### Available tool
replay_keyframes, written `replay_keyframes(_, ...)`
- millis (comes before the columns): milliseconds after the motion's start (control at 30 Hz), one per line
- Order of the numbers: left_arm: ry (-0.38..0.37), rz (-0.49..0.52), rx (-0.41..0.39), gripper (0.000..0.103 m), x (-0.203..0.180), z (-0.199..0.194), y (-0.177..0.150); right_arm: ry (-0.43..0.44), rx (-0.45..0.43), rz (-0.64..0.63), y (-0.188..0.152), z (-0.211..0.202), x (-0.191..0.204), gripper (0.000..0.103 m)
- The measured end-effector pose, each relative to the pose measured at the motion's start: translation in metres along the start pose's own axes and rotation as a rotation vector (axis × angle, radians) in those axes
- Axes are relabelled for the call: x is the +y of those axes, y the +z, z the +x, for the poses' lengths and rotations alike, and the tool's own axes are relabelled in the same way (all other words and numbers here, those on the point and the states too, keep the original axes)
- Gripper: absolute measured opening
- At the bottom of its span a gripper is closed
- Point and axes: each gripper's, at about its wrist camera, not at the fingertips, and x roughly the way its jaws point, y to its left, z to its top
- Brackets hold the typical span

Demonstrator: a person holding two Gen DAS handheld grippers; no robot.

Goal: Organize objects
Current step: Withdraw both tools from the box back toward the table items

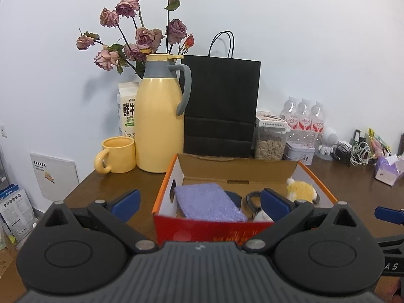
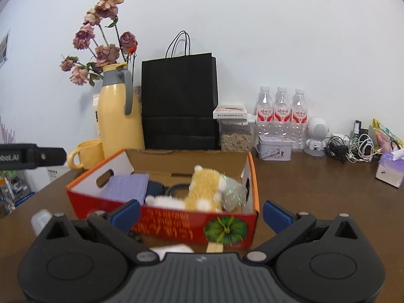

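Note:
A red and orange cardboard box (image 1: 165,185) (image 2: 161,216) stands open on the brown table. It holds a purple cloth (image 1: 209,202) (image 2: 127,186), a yellow and white plush toy (image 1: 301,189) (image 2: 204,189), a black cable (image 1: 252,199) and a shiny wrapped item (image 2: 233,193). My left gripper (image 1: 200,202) is open and empty, just in front of the box. My right gripper (image 2: 200,213) is open and empty at the box's front right. A small white item (image 2: 174,248) and a tan block (image 2: 214,247) lie on the table under it.
Behind the box stand a yellow thermos jug (image 1: 160,116), yellow mug (image 1: 117,155), milk carton (image 1: 127,108), dried roses (image 1: 141,32), black paper bag (image 1: 221,106), seed jar (image 1: 270,141), tin (image 2: 275,147), three water bottles (image 2: 281,111), robot toy (image 2: 317,136), cables (image 2: 353,146) and a tissue pack (image 2: 390,166).

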Motion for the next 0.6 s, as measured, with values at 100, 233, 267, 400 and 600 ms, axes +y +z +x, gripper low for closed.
replay_keyframes(100,-0.005,0.021,-0.001,0.103,0.005,-0.014,-0.008,0.004,0.013,-0.014,-0.010,-0.013,0.000,0.103)
replay_keyframes(233,-0.005,0.036,0.005,0.103,0.014,-0.031,-0.022,0.002,0.031,-0.039,-0.026,-0.031,0.000,0.103)
replay_keyframes(267,-0.006,0.038,0.011,0.103,0.017,-0.034,-0.026,0.001,0.040,-0.047,-0.030,-0.035,-0.001,0.103)
replay_keyframes(400,-0.006,0.042,0.038,0.103,0.026,-0.042,-0.044,-0.005,0.073,-0.054,-0.049,-0.046,-0.006,0.103)
replay_keyframes(600,-0.003,0.032,0.093,0.103,0.039,-0.043,-0.067,-0.011,0.128,-0.054,-0.073,-0.051,-0.014,0.103)
